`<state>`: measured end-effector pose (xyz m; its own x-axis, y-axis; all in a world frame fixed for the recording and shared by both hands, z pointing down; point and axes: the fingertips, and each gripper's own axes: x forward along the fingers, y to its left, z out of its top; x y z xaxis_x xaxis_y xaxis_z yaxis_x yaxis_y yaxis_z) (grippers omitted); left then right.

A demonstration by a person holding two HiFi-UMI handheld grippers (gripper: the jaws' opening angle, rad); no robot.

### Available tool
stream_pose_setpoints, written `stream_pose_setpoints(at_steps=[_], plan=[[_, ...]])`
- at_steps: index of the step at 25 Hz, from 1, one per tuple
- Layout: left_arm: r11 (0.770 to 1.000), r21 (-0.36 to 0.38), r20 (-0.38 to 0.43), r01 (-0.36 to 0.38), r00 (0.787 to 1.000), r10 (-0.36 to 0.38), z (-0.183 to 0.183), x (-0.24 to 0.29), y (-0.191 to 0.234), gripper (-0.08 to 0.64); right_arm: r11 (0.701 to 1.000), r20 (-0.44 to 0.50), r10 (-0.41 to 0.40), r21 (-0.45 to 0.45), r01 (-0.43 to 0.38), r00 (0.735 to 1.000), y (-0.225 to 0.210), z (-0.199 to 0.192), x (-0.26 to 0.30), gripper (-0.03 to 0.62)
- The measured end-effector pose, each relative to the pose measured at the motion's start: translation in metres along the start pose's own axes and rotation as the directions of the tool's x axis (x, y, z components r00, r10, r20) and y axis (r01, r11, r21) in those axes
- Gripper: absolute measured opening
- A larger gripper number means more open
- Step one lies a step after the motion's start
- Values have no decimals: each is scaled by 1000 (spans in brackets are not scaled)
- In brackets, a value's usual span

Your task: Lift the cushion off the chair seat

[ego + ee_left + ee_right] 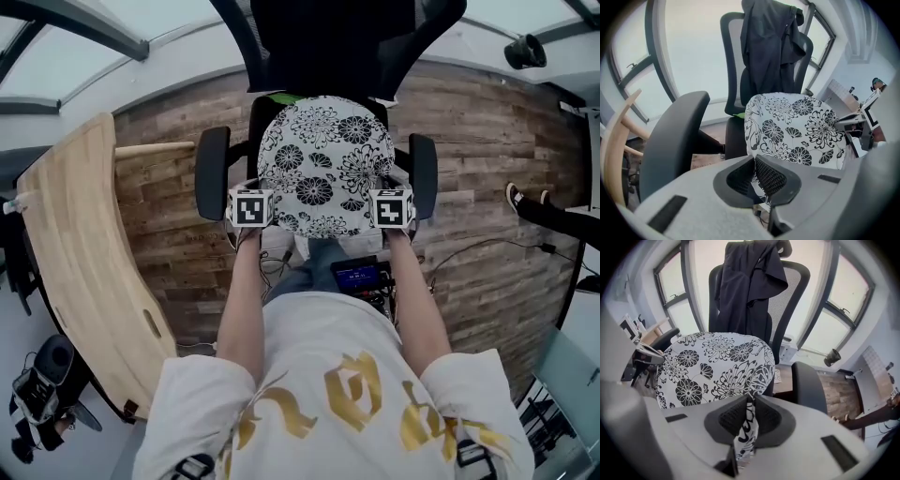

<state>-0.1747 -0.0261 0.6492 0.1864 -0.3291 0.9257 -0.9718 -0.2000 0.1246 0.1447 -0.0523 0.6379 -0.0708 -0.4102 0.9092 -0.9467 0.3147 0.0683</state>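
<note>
Left gripper (754, 173) and right gripper (749, 413) jaws clamp a round white black-flowered fabric cushion (323, 164) — black armrests (212, 173) flank it. A dark jacket (750, 282) drapes the black mesh chair back (790, 291).

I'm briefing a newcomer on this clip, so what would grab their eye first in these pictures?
The black-and-white flowered cushion stands out at once, in the middle between the armrests of the black chair. The left gripper and the right gripper each pinch its near edge, one at each side. A dark jacket hangs over the chair's backrest behind it.
</note>
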Motion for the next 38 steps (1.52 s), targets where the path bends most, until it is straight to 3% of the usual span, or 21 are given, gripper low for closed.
stream_pose_setpoints(at_steps=[9, 17, 38], plan=[[1000, 15, 69, 6, 998, -7, 9, -26, -7, 18, 1000, 63, 4, 18, -5, 998, -8, 9, -26, 40], [1000, -22, 114, 14, 993, -12, 9, -48, -2, 18, 999, 116, 18, 28, -21, 993, -6, 18, -50, 40], [1000, 18, 241, 1, 970, -5, 23, -102, -7, 18, 996, 204, 0, 88, -19, 979, -7, -2, -94, 40]])
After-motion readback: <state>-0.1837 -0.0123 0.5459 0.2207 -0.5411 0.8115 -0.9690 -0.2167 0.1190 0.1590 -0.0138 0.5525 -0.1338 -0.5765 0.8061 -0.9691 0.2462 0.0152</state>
